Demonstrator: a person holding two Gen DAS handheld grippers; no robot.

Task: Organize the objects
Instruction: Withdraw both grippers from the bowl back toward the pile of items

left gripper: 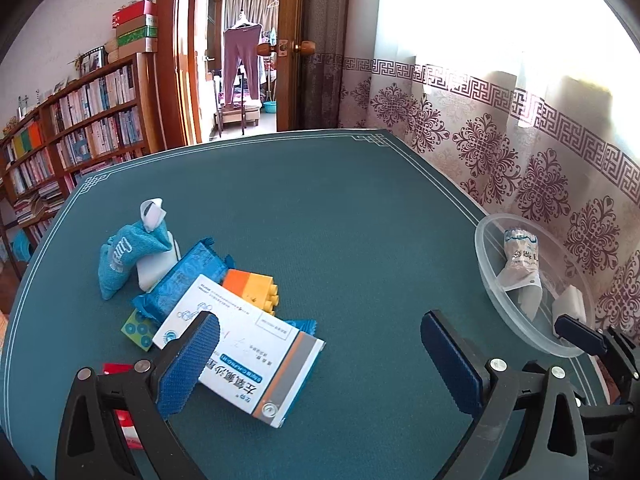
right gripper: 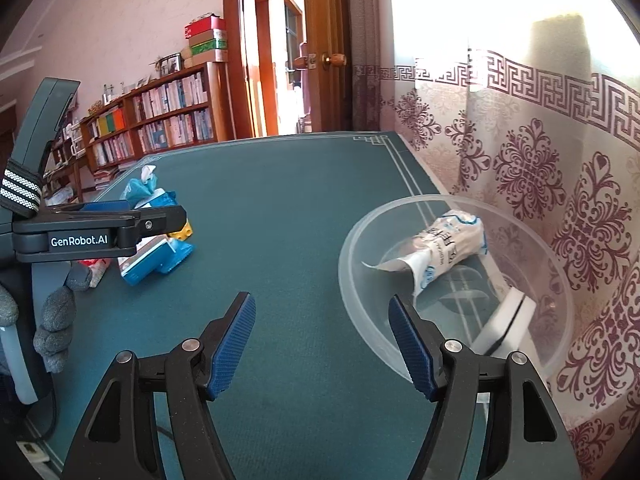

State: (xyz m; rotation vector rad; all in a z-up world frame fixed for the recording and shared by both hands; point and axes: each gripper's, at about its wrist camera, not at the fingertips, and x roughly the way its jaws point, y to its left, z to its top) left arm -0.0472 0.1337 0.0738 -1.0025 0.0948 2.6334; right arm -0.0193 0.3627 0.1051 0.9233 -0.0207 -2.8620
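A pile of objects lies on the green table mat (left gripper: 340, 208) at the left: a white medicine box (left gripper: 248, 344), a blue wrapped packet (left gripper: 192, 280), an orange-yellow toy brick (left gripper: 252, 288), a blue drawstring pouch (left gripper: 124, 256) and a white block (left gripper: 154, 268). My left gripper (left gripper: 324, 360) is open, its left finger over the medicine box. A clear plastic bowl (right gripper: 352, 264) at the right holds a white packet (right gripper: 444, 248) and a white sponge block (right gripper: 508, 320). My right gripper (right gripper: 324, 344) is open and empty beside the bowl's near rim.
A patterned curtain (right gripper: 560, 200) hangs along the table's right edge. A bookcase (left gripper: 80, 128) and an open doorway (left gripper: 244, 60) lie beyond the far edge. A small green patterned tile (left gripper: 138, 330) and a red item (left gripper: 120, 372) lie by the pile.
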